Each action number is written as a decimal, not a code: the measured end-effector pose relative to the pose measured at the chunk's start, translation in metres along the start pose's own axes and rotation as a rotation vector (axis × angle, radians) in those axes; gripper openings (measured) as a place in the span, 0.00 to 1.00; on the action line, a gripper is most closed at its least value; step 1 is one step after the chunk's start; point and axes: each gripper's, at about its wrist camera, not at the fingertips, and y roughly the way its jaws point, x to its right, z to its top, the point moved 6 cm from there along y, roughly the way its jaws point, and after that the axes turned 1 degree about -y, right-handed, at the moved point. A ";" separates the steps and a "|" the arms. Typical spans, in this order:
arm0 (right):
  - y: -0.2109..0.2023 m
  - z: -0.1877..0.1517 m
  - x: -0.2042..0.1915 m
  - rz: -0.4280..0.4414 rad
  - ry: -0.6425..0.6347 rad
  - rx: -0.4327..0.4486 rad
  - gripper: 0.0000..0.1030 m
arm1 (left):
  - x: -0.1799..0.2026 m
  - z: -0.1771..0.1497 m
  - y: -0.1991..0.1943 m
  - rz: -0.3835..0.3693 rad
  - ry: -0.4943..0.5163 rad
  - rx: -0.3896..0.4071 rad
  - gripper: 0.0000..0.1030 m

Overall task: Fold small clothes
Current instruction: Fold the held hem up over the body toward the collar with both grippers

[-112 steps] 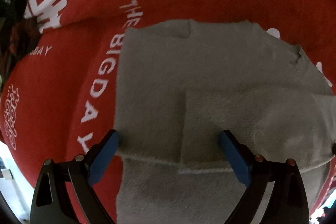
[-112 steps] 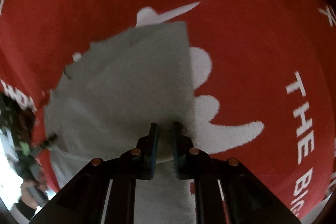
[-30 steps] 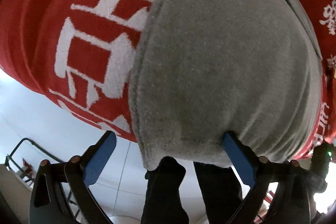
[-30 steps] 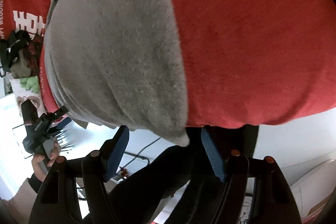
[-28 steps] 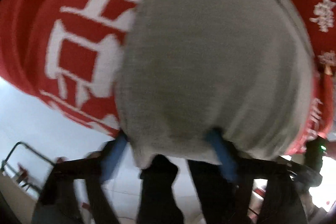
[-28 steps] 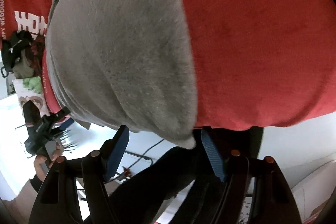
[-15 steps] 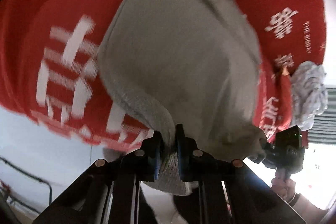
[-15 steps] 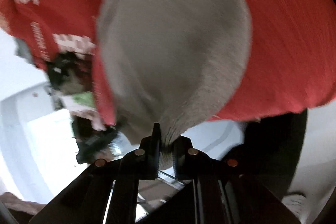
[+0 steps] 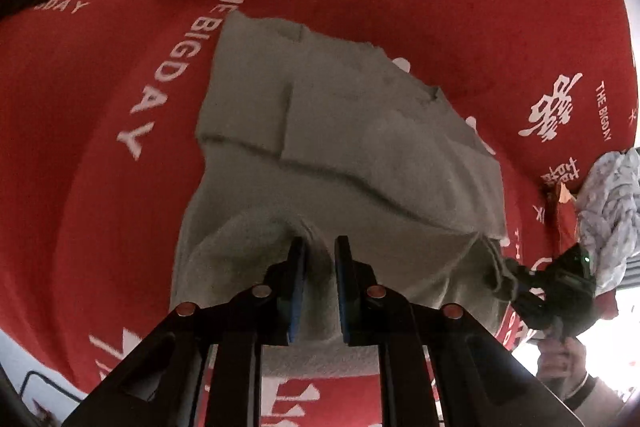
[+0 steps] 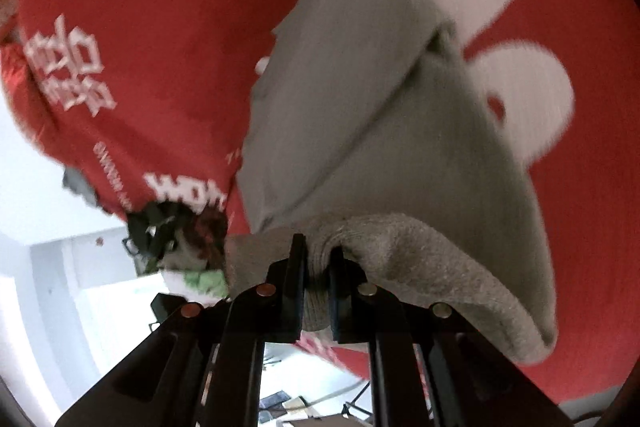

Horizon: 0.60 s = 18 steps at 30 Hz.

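The grey garment (image 9: 344, 155) ran behind the left gripper (image 9: 320, 291), so its near hem at six o'clock was hidden by the black fingers (image 9: 294, 291). In the right wrist view the garment (image 10: 400, 131) and the white print on the red cloth (image 10: 160, 7) were smeared by motion, the letters at nine o'clock too blurred to read. The bunched fold inside the right gripper (image 10: 318, 287) was covered past the pads. A pale patterned bundle (image 9: 612, 203) at three o'clock was cut off by the edge, as was a hand (image 9: 560, 359) at four o'clock
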 end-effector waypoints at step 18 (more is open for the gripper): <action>0.005 0.039 -0.032 -0.549 -0.517 -0.096 0.55 | 0.057 -0.016 0.046 0.392 0.660 -0.104 0.88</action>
